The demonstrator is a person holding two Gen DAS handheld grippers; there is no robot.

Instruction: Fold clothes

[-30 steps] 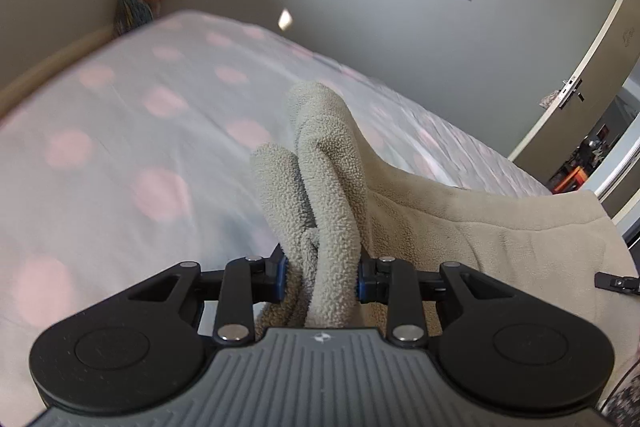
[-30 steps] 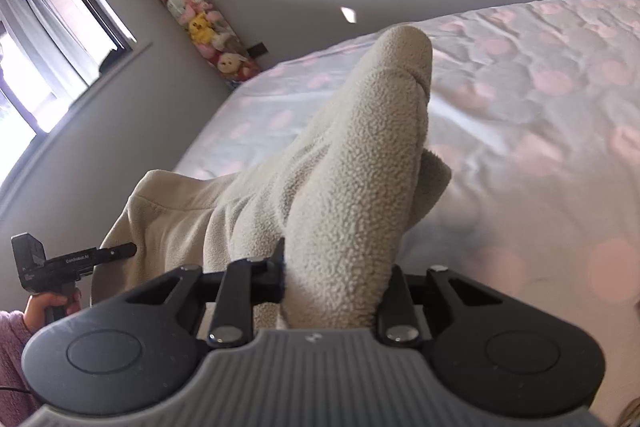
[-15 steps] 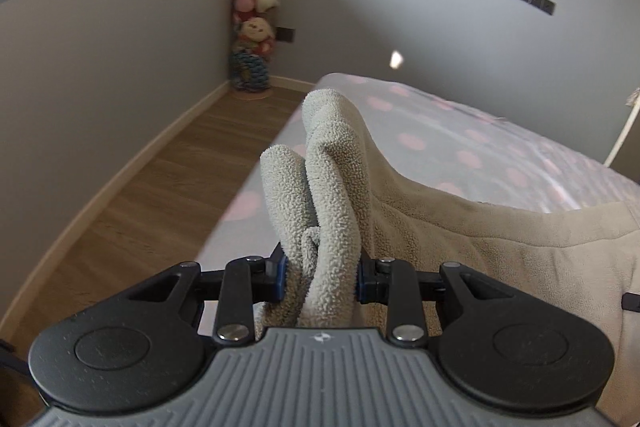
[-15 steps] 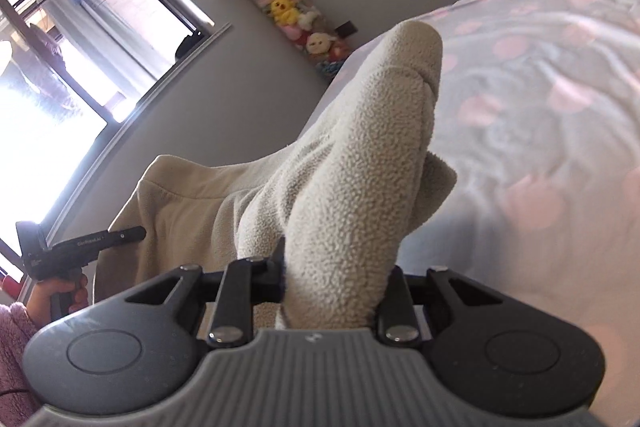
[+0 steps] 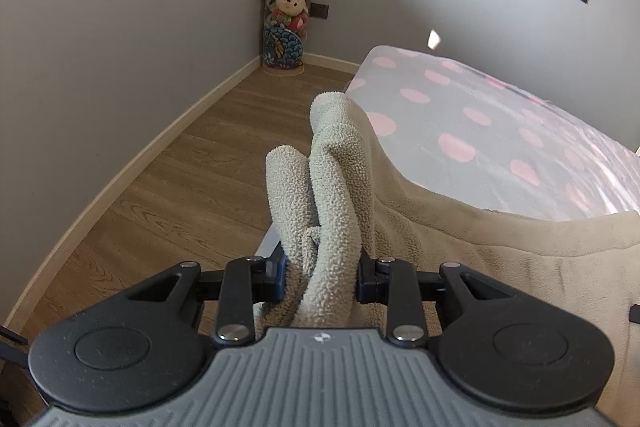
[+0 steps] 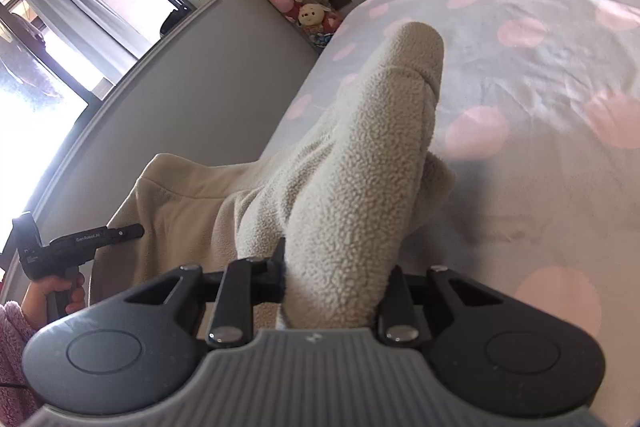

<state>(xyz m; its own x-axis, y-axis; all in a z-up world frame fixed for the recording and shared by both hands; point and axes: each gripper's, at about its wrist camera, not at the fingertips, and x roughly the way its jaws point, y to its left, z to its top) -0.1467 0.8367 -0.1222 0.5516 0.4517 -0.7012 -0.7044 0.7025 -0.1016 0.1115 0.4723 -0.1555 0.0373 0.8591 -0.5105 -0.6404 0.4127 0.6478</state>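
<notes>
Gripping the beige fleece garment with both grippers, you have the left gripper fingers narrow and clamped on a bunched fold, and the right gripper fingers pinching another thick fold. The garment stretches between them, draped over the edge of the polka-dot bed. Your left hand shows in the right wrist view, near the window.

Both tools pointed downward, the left tool and the right tool each clamped partly closed; a hand gripped the left tool's handle.
</notes>
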